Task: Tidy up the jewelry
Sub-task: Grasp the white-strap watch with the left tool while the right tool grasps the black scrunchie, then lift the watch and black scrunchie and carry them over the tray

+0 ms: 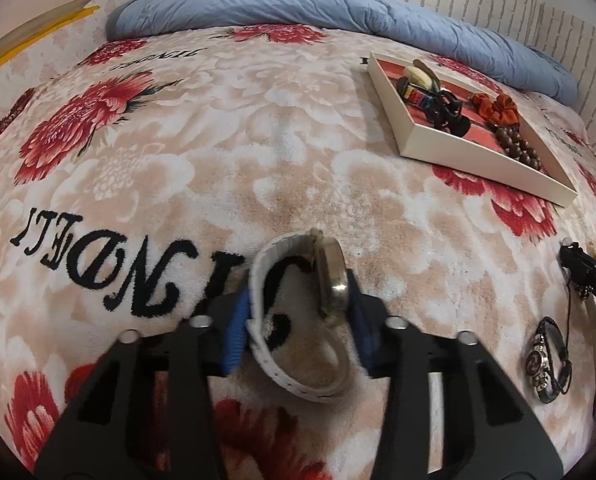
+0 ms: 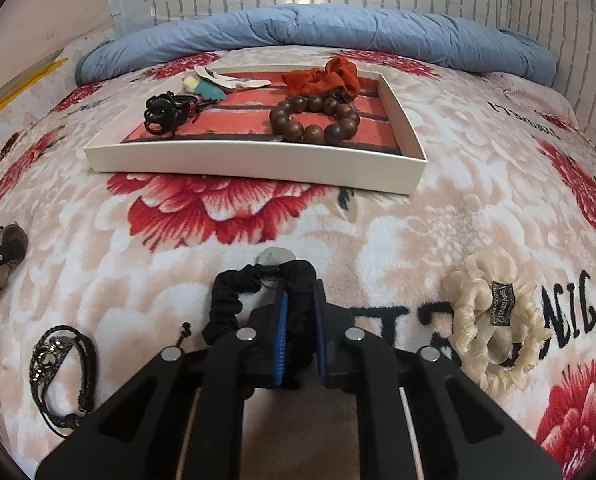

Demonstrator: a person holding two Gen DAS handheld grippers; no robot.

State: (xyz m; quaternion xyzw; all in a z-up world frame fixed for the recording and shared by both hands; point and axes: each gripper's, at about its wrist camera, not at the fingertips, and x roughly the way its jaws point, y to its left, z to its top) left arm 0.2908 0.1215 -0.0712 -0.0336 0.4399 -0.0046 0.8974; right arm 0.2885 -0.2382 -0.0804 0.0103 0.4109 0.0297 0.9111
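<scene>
On the floral fleece bed cover [image 1: 234,128], the left gripper [image 1: 298,312] has its blue-padded fingers [image 1: 236,332] closed partway onto a white-strapped wristwatch with a metal case [image 1: 330,276], pads pressing its strap and case. Right of it lies a black braided leather bracelet with a silver charm [image 1: 550,360]. The right gripper [image 2: 300,332] has its fingers nearly together, pinching a black fabric scrunchie [image 2: 234,300]. Beside it lies a cream satin scrunchie [image 2: 494,320]. Farther back, the shallow white cardboard tray [image 2: 258,164] holds a brown wooden bead bracelet [image 2: 314,120] and a rust-red scrunchie [image 2: 326,76].
</scene>
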